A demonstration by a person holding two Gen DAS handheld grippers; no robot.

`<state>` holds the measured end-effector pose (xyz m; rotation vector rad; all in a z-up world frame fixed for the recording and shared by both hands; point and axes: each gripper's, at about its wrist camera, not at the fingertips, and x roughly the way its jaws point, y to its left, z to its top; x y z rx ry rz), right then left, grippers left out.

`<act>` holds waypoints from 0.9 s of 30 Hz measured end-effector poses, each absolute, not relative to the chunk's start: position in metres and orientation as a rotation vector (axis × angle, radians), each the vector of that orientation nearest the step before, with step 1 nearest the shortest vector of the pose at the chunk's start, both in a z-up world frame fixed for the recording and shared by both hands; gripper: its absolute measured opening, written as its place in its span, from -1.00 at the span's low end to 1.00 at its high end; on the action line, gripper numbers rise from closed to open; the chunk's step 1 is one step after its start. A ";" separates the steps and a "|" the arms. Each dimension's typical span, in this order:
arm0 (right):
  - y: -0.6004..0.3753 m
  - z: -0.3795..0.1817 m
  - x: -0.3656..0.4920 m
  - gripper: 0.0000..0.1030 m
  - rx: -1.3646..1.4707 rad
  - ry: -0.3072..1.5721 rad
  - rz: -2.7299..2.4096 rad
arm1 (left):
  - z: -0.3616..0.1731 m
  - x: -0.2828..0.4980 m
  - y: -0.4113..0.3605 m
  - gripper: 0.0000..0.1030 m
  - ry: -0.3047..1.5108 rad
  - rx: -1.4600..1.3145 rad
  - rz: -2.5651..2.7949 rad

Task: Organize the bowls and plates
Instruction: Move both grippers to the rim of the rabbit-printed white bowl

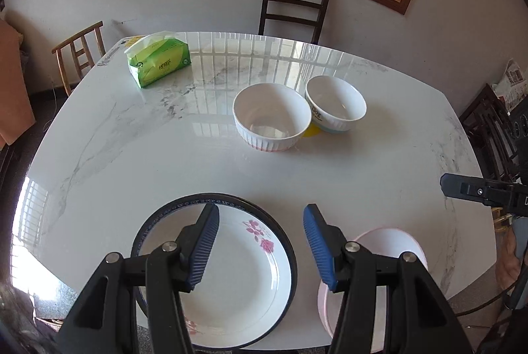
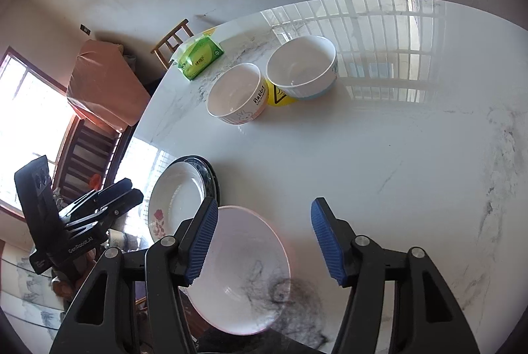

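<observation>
A white plate with pink flowers and a dark blue rim (image 1: 237, 274) lies at the near table edge, under my open left gripper (image 1: 260, 212), which hovers above it with nothing between its fingers. To its right lies a pink-rimmed white plate (image 1: 392, 241). In the right wrist view that pink-rimmed plate (image 2: 244, 271) sits below my open, empty right gripper (image 2: 264, 205), with the flowered plate (image 2: 178, 199) to its left. Two white ribbed bowls stand side by side mid-table: a pink-based one (image 1: 272, 119) with a rabbit print (image 2: 236, 93) and a blue-based one (image 1: 335, 103) (image 2: 302, 70).
A green tissue pack (image 1: 158, 63) lies at the far left of the marble table (image 1: 132, 156). A yellow sticker (image 2: 279, 96) shows between the bowls. Chairs stand behind (image 1: 293, 7) and to the left (image 1: 79, 53). Both plates overhang the near edge.
</observation>
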<state>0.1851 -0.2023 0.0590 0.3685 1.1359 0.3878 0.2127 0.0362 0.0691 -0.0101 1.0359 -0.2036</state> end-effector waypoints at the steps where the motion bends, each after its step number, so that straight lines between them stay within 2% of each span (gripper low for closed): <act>1: -0.197 0.061 0.191 0.11 0.368 1.139 0.394 | 0.066 0.223 0.039 0.06 1.043 -0.011 -0.199; 8: -0.170 0.057 0.238 0.11 0.400 1.160 0.397 | 0.046 0.278 0.051 0.06 1.092 -0.091 -0.208; 16: -0.143 0.027 0.289 0.11 0.470 1.234 0.387 | 0.028 0.317 0.044 0.06 1.137 -0.082 -0.254; 17: -0.139 0.023 0.294 0.09 0.478 1.243 0.384 | 0.027 0.322 0.044 0.06 1.141 -0.079 -0.250; 21: -0.130 0.002 0.313 -0.30 0.530 1.285 0.349 | 0.023 0.337 0.041 0.06 1.136 -0.057 -0.222; 27: -0.122 -0.010 0.334 -0.34 0.529 1.298 0.304 | 0.017 0.362 0.036 0.06 1.163 -0.040 -0.198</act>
